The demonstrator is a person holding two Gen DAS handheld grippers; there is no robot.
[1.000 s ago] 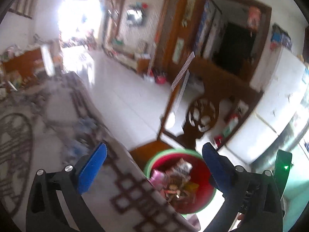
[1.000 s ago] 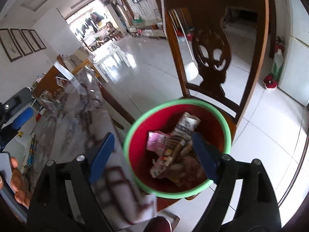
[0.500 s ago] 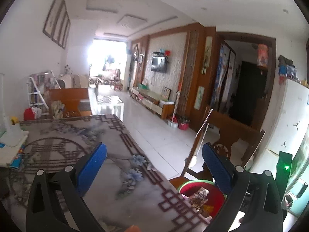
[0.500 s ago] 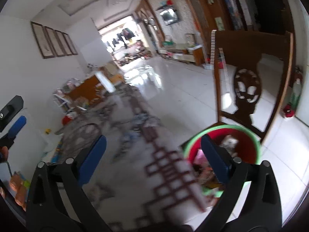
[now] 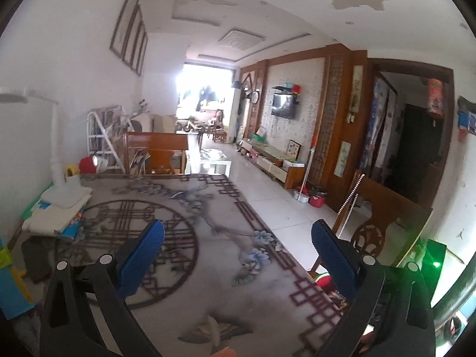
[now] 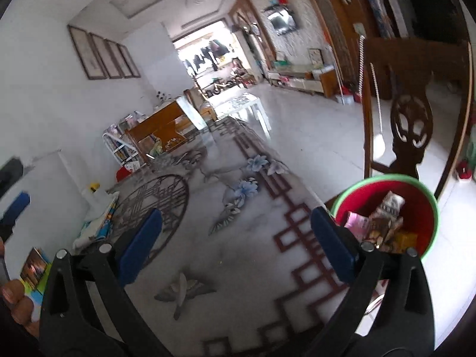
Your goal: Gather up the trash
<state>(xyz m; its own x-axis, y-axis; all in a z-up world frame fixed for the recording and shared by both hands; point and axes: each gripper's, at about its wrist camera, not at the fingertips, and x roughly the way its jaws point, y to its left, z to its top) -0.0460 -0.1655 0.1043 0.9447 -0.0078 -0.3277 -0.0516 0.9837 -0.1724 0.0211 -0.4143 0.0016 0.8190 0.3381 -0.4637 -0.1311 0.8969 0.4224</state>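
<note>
Table: big marble-look tabletop with a dark lattice border and blue flower print (image 6: 238, 247) is taking up most of both views, and both claws are hovering over it.
Chair: carved dark wooden chair (image 6: 412, 125) is standing at the table's right edge, right behind the bin.
Bin: round red plastic bin with a green rim (image 6: 428, 208) is sitting just off the table's right side in the right wrist view; in the left wrist view only a sliver of it is peeking out behind the right finger.
Trash: crumpled wrappers and packets (image 6: 377, 223) are already piling up inside the bin, pink and tan ones on top.
Right gripper: black two-finger claw with blue pads (image 6: 235, 239) is hanging spread wide, having just been opening, nothing between the pads.
Left gripper: same black claw with blue pads (image 5: 238, 253) is gaping wide too, holding nothing.
Stack: white folded cloths and papers (image 5: 56, 208) are sitting at the table's far left edge.
Fingers: someone's fingertips (image 6: 16, 297) are poking in at the lower left corner of the right wrist view.
</note>
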